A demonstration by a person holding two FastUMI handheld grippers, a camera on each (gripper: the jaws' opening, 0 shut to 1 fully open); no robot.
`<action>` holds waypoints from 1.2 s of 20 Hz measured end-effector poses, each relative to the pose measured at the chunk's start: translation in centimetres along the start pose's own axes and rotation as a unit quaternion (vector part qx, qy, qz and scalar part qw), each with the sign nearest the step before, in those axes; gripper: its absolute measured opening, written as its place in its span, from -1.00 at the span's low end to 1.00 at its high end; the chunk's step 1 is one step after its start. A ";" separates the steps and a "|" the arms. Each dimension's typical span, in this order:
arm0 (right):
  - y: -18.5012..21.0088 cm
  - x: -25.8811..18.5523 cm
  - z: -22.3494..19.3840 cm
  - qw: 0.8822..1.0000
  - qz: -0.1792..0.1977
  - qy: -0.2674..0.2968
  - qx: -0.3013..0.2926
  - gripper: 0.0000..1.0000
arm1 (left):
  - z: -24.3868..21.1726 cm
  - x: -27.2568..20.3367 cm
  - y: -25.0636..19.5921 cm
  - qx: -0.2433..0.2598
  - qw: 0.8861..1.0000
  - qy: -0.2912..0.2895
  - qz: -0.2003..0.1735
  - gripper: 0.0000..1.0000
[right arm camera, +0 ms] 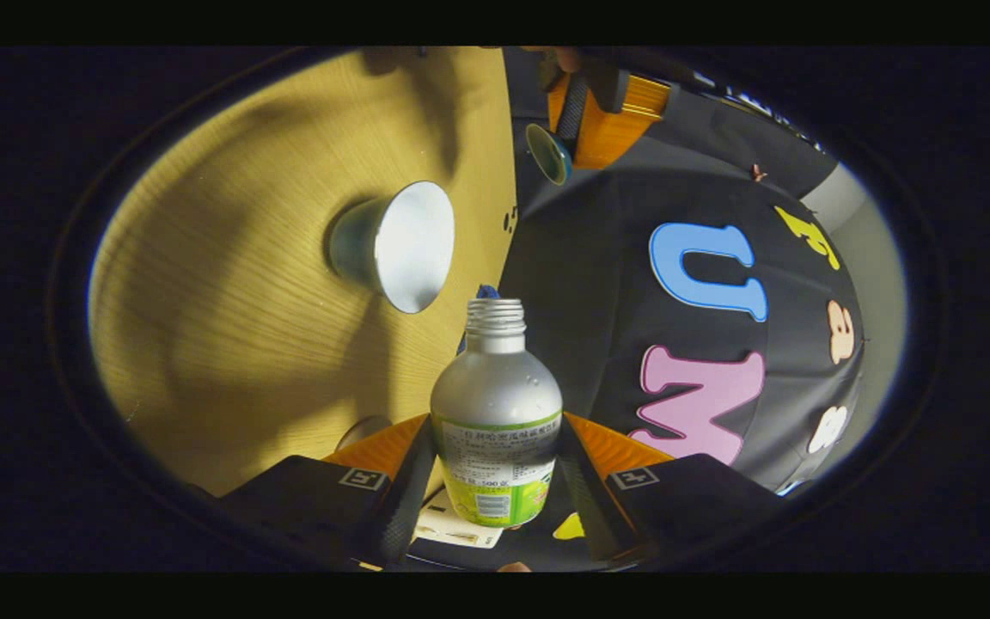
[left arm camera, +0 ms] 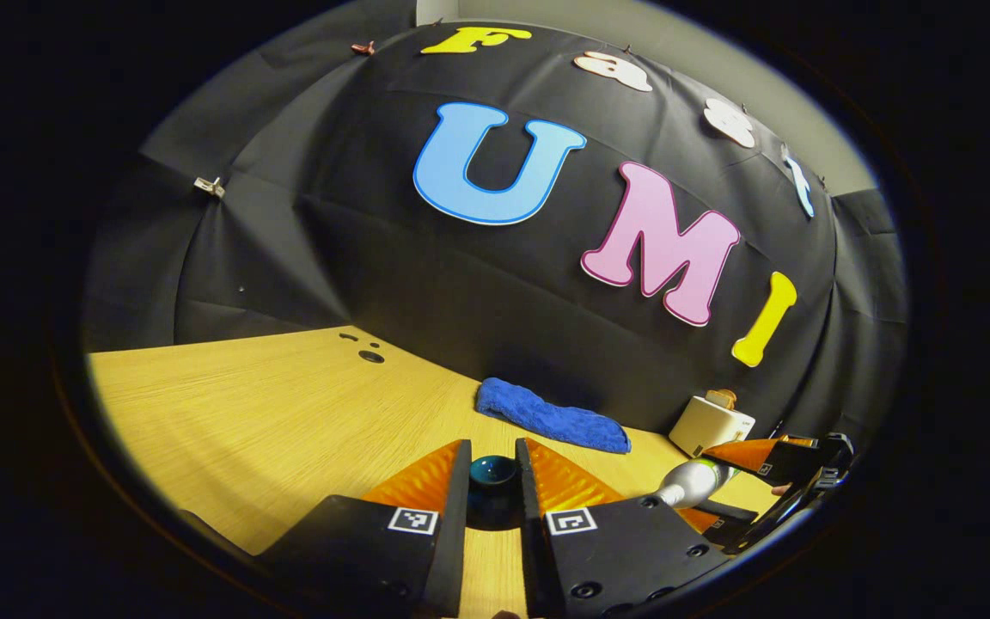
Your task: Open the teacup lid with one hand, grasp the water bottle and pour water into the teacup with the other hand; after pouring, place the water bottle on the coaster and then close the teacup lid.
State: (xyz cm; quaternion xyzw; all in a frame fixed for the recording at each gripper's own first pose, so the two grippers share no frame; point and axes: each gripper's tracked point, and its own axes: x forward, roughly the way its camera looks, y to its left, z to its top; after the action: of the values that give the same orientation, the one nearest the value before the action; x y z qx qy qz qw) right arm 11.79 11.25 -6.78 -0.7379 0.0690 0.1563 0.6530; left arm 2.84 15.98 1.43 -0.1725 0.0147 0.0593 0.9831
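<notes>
Tilting far over, the water bottle (right arm camera: 496, 421) sat between the fingers of the right gripper (right arm camera: 495, 481), both pressing on its labelled body in the right gripper view. Its threaded mouth was uncapped and pointed toward the teacup (right arm camera: 394, 245), which stood uncovered on the wooden table (right arm camera: 229, 344), its pale inside showing; whether water was running could not be told. Farther off in that view, the left gripper (right arm camera: 581, 112) carried the dark teal lid (right arm camera: 548, 153) well away from the cup. In the left gripper view, that lid (left arm camera: 493, 481) was pinched between the two orange-faced fingers of the left gripper (left arm camera: 493, 494), held above the table (left arm camera: 271, 413). Off to the right of that view the bottle (left arm camera: 694, 481) lay slanted in the right gripper (left arm camera: 761, 468). Beyond, a blue towel (left arm camera: 551, 417) rested folded against the black cloth wall (left arm camera: 461, 284), and a small white box (left arm camera: 710, 425) stood near it.
</notes>
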 end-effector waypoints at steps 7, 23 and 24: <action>-0.2 0.2 0.1 0.998 0.009 -0.006 -0.055 0.62 | -0.2 0.1 -0.1 -0.005 1.000 0.004 -0.003 -0.37; -4.0 -0.6 1.5 0.977 -0.059 -0.030 -0.201 0.56 | -0.1 0.2 -0.1 -0.014 1.000 0.004 -0.004 -0.37; -4.3 -0.5 1.4 0.974 -0.064 -0.031 -0.215 0.56 | -0.1 0.1 -0.2 -0.015 1.000 0.003 -0.003 -0.37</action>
State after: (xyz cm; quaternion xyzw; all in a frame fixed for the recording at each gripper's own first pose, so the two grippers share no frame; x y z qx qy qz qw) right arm 12.47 13.15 -2.66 -0.8587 -0.0340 0.1483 0.4893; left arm 2.99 15.83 1.43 -0.1873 0.0165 0.0556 0.9806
